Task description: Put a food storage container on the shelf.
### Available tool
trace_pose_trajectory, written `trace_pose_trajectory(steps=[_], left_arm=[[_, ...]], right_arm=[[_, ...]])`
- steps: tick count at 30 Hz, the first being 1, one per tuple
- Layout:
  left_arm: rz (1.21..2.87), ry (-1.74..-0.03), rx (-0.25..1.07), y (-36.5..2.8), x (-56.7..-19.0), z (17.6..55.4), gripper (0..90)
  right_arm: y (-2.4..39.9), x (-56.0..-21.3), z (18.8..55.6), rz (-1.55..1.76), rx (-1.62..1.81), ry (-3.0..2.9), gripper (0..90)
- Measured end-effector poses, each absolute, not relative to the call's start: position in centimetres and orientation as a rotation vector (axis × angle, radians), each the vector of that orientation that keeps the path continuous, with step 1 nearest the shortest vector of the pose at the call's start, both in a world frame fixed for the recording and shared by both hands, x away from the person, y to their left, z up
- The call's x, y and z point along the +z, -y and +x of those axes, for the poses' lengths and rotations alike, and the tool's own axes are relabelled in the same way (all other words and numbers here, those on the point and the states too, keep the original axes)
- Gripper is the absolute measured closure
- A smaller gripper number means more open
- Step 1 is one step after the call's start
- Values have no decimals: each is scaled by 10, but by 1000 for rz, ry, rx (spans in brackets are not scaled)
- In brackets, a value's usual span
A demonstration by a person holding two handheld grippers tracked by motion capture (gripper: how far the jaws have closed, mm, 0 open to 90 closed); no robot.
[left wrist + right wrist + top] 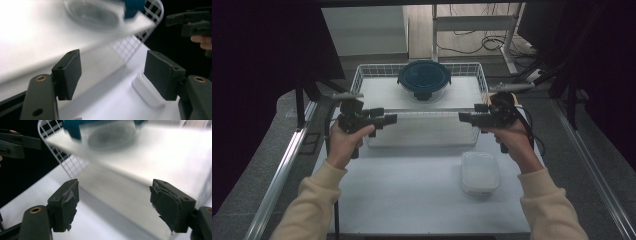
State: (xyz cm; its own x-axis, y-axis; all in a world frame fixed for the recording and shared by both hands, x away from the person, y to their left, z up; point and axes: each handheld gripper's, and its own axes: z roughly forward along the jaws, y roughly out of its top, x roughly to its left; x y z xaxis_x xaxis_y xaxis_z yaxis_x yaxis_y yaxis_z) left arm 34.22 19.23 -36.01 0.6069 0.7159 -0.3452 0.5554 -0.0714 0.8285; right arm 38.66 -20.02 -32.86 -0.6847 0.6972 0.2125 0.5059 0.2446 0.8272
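Observation:
A white wire basket (pixel 362 72) stands at the back of the white table. Inside it, at the far end, sits a round clear container with a dark blue lid (pixel 424 77). My left gripper (pixel 393 119) hovers at the basket's front left corner and points right. My right gripper (pixel 462 117) is at the front right corner and points left. In the left gripper view the jaws (pixel 112 70) are open with nothing between them, and the round container (pixel 92 13) is blurred beyond. The right gripper (pixel 113 195) is open and empty too, facing the same container (pixel 110 135).
A rectangular translucent lidded box (pixel 480 172) lies on the white sheet (pixel 402 195) at the front right, below my right hand; it also appears past the left jaws (pixel 147 92). Metal rails run along both table sides. Cables lie on the floor behind.

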Motion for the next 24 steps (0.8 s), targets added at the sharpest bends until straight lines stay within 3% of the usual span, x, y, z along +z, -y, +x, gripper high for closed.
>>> trace_pose_trajectory(steps=[9,24], left_arm=[[1839,-1109,184,-196,-424,303,269],[1873,-1177,139,-201,-463,287,257]], right_arm=[[235,-396,347,1181,1334,-2350,258],[237,-432,328,1204,1270,-2422,289]])
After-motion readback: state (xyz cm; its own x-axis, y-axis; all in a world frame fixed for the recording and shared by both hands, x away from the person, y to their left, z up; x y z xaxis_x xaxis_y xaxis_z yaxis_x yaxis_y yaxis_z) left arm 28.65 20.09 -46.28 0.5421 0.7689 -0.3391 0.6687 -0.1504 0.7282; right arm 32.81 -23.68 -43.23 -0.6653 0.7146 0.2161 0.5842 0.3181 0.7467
